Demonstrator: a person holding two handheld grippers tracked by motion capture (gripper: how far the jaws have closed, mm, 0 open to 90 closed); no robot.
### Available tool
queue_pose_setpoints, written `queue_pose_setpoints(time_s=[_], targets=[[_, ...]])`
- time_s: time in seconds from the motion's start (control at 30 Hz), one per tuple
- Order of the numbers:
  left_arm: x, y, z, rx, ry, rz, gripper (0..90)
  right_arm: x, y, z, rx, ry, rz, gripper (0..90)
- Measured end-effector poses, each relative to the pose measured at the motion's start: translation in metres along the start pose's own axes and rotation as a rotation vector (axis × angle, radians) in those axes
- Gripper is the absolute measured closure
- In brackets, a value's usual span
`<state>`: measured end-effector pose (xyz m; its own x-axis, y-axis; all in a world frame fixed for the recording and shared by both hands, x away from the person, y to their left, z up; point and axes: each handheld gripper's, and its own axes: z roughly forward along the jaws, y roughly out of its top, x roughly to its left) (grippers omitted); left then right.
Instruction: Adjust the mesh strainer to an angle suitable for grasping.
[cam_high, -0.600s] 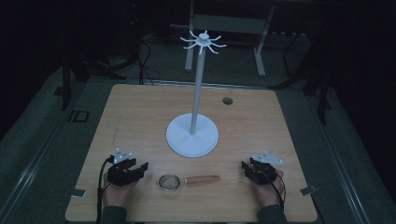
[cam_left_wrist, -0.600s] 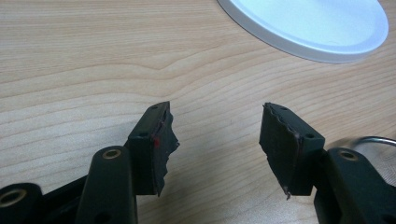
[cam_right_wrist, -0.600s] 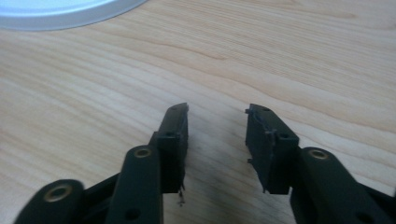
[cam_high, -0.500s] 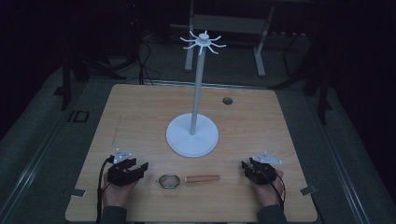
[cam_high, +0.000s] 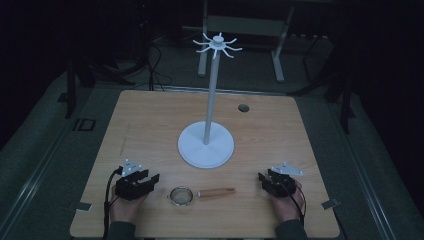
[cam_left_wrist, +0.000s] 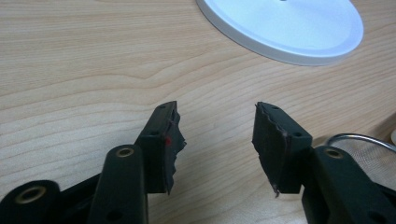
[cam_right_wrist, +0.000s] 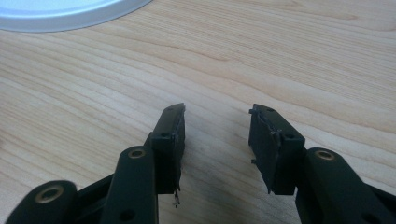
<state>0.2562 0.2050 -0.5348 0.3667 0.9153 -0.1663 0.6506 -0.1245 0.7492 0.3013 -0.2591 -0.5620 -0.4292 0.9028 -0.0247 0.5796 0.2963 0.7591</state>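
Pictured from above at a wooden surface (cam_high: 150, 120): a small strainer (cam_high: 181, 195) laid flat near the front edge, mesh bowl to the left, wooden handle (cam_high: 216, 192) pointed right. Lay midway between two hand-held tools and touched neither.

Left tongs (cam_high: 147, 177) held low at the near left, just beside the strainer's bowl, jaws parted and empty. Confirmed from the left gripper view: bare wood between the two black tips, and the strainer's wire rim (cam_left_wrist: 359, 140) off to the right, behind one jaw.

Right tongs (cam_high: 263, 179) held low at the near right, a little way from the handle's end, likewise parted with nothing between. Aimed, in the right gripper view, across bare wood toward the edge of a white base (cam_right_wrist: 60, 11).

Stood behind the strainer at mid-surface: a tall white stand (cam_high: 209, 107) on a round base, topped with a ring of hooks (cam_high: 218, 45), all of them bare.

Judged to be at the very start of the work. Nothing gripped, nothing lifted, nothing hung. Left to do, by the look of it: closing on the strainer, raising it to the top of the stand, and catching it on a hook.
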Motion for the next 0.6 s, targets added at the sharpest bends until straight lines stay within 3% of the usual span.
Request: queue_pose_setpoints(time_s=[0.23, 0.33, 0.6], targets=[[-0.007, 0.007, -0.004, 0.000, -0.041, 0.038, 53.8, 0.003, 0.000, -0.001, -0.019, -0.003, -0.015, 54.7], [-0.014, 0.012, -0.003, 0.020, -0.061, 0.078, 54.8, 0.003, 0.000, -0.002, -0.035, -0.009, -0.016, 55.4], [-0.022, 0.021, -0.001, 0.039, -0.078, 0.112, 55.4, 0.001, -0.001, -0.004, -0.059, -0.011, -0.004, 57.1]])
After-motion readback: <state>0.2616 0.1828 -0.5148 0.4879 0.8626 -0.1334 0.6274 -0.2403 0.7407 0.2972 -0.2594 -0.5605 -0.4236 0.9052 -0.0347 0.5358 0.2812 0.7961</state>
